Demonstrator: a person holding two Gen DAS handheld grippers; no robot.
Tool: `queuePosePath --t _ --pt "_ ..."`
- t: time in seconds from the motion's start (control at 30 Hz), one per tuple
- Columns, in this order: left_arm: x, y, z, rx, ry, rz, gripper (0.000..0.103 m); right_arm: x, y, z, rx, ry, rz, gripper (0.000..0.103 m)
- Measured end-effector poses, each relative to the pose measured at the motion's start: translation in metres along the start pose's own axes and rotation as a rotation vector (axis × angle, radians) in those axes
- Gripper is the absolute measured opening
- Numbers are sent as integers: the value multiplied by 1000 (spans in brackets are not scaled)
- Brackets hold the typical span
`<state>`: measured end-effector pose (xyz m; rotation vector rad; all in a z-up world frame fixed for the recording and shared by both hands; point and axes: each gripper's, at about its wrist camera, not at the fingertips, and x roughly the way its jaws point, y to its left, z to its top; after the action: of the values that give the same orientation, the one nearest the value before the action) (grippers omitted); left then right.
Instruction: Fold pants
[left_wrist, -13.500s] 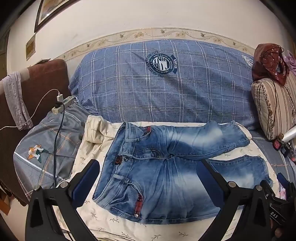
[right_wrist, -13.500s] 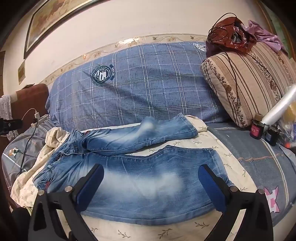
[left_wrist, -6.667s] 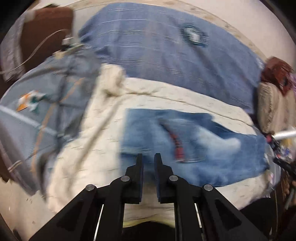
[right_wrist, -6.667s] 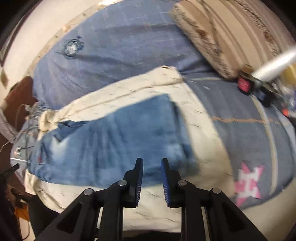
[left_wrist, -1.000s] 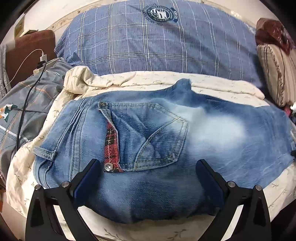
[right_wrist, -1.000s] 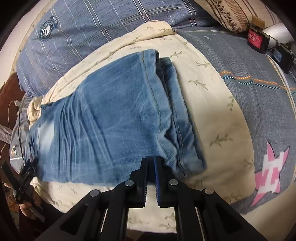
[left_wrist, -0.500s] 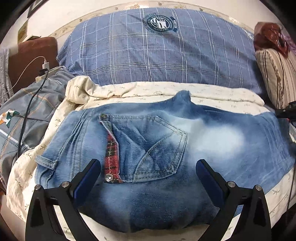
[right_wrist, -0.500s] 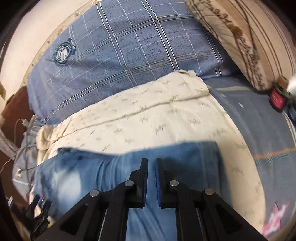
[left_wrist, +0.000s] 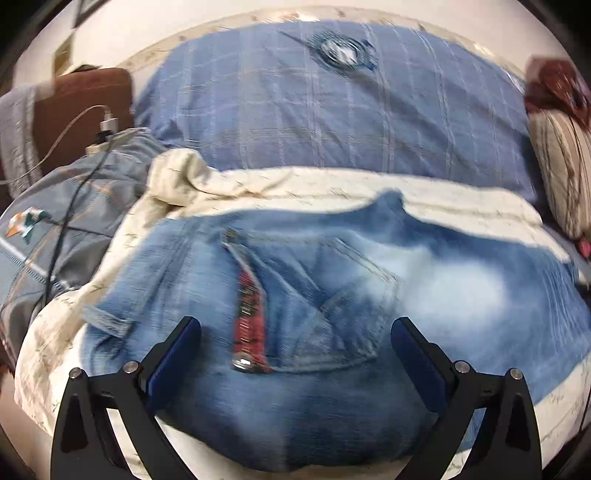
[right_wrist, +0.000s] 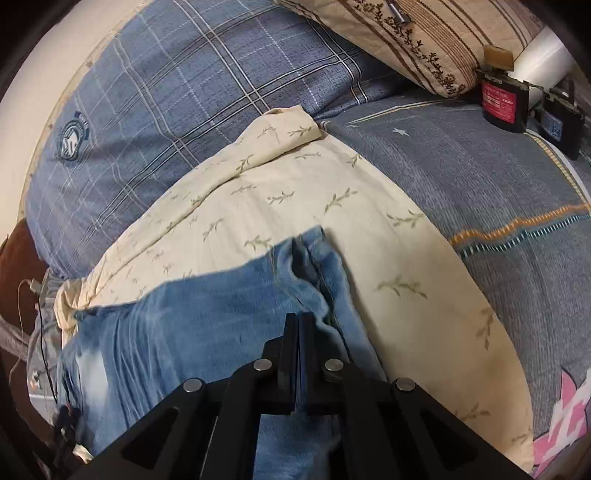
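Jeans (left_wrist: 332, 332) lay lengthwise-folded on cream sheet (right_wrist: 295, 184), waist end w/ back pocket (left_wrist: 332, 295) nearest left gripper (left_wrist: 295, 354), jaws spread wide, hovering empty; right gripper (right_wrist: 297, 321) pinched tight on bunched hem end (right_wrist: 314, 266), prob. to carry leg ends over toward waist

R gripper (right_wrist: 298, 323) fingers pressed together over jeans (right_wrist: 207, 325) hem end.

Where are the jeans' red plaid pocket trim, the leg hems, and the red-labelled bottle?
red plaid pocket trim (left_wrist: 249, 325): left wrist view, middle of the strip.
leg hems (right_wrist: 314, 269): right wrist view, bunched cuff edge just beyond the right gripper (right_wrist: 297, 321).
red-labelled bottle (right_wrist: 500, 99): right wrist view, on the label.
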<state>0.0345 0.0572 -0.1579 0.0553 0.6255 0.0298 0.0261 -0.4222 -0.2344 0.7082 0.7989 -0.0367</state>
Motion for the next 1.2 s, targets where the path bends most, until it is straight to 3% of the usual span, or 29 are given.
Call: queuePosePath --t 0.13,0.2,0.43,0.53,0.63,0.77,0.97,1.1,1.2 --pt "-5 14 1 -47 -32 65 102 -6 18 -9 -100 -42 -90 1" --pt "-2 26 3 -81 -17 109 102 -15 27 -15 -140 -72 -116 7" --pt "3 84 0 -271 25 172 102 -37 77 -42 -233 -121 93 7" --pt "14 90 -3 -242 85 222 102 -25 107 -53 -279 -73 173 7" --pt "22 91 -6 -208 123 224 103 -3 125 -59 -307 5 142 7" --pt "30 88 -9 -135 153 239 103 31 122 -69 -295 157 101 7" --pt "28 93 -9 -155 168 215 103 27 101 -66 -244 181 192 6" --pt "8 102 -2 -252 95 188 103 4 88 -58 -208 119 193 6" --pt "-10 97 5 -257 27 188 103 -23 55 -45 -93 12 283 6"
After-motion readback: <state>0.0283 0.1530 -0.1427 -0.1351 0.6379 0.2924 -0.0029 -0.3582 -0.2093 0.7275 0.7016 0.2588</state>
